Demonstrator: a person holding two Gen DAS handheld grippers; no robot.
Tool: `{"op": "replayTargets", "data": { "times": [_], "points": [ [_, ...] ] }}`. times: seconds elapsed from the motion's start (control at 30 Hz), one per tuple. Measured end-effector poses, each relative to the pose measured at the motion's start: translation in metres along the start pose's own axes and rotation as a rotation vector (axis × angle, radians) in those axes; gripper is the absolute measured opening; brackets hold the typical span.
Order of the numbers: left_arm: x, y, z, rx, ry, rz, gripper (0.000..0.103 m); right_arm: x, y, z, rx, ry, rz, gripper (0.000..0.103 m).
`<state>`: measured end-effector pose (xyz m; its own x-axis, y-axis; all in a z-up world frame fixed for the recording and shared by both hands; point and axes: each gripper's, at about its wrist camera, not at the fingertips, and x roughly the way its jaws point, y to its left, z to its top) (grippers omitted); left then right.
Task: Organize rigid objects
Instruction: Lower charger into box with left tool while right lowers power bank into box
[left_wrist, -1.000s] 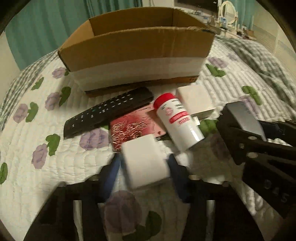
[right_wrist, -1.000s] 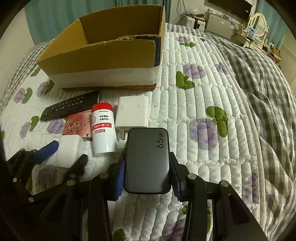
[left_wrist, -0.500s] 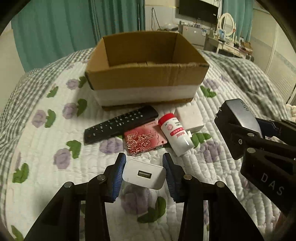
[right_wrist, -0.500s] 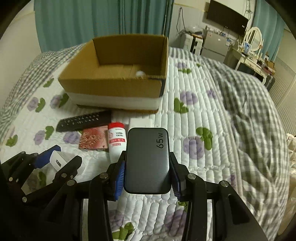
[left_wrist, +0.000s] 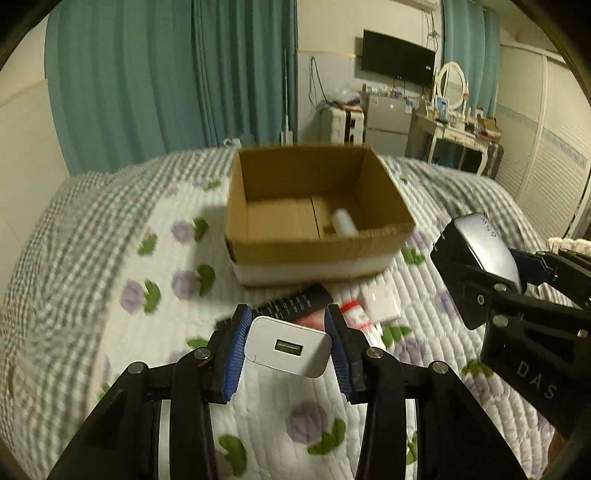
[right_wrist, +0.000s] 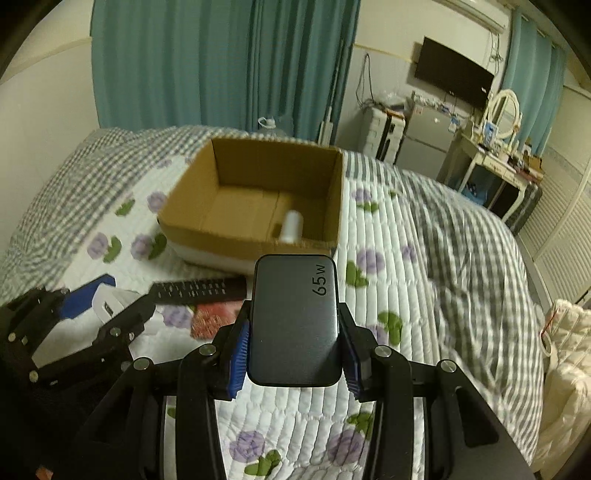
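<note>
My left gripper (left_wrist: 288, 345) is shut on a white USB charger (left_wrist: 288, 347) and holds it above the bed. My right gripper (right_wrist: 293, 325) is shut on a dark grey 65 W charger (right_wrist: 293, 321), also raised; it shows in the left wrist view (left_wrist: 484, 247). An open cardboard box (left_wrist: 314, 240) stands ahead on the quilt with a white cylinder (left_wrist: 343, 221) inside. In front of the box lie a black remote (left_wrist: 295, 302), a red card pack (right_wrist: 218, 317), a red-capped white bottle (left_wrist: 356, 314) and a white adapter (left_wrist: 380, 299).
The quilted flowered bedspread (right_wrist: 388, 258) spreads all round the box. A checked blanket (right_wrist: 472, 258) covers the right side. Teal curtains (left_wrist: 166, 81), a fridge, a wall TV and a dressing table stand beyond the bed.
Both grippers have risen high off the quilt with their chargers. The box interior and the white cylinder inside now show from above.
</note>
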<state>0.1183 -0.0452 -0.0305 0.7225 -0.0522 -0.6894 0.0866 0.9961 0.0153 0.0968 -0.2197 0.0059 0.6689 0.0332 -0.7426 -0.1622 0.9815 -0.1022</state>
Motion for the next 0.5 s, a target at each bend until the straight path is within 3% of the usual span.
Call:
{"op": "replayTargets", "data": {
  "times": [0.27,0.5],
  "points": [
    [-0.004,0.012,0.053,0.014,-0.082,0.034,0.042,-0.007,0.005,0.051,-0.019,-0.062,-0.022,0.041],
    [0.018,0.018,0.096,0.027,-0.117,0.046,0.042,0.012,0.004,0.091,-0.033,-0.093,-0.007,0.041]
  ]
}}
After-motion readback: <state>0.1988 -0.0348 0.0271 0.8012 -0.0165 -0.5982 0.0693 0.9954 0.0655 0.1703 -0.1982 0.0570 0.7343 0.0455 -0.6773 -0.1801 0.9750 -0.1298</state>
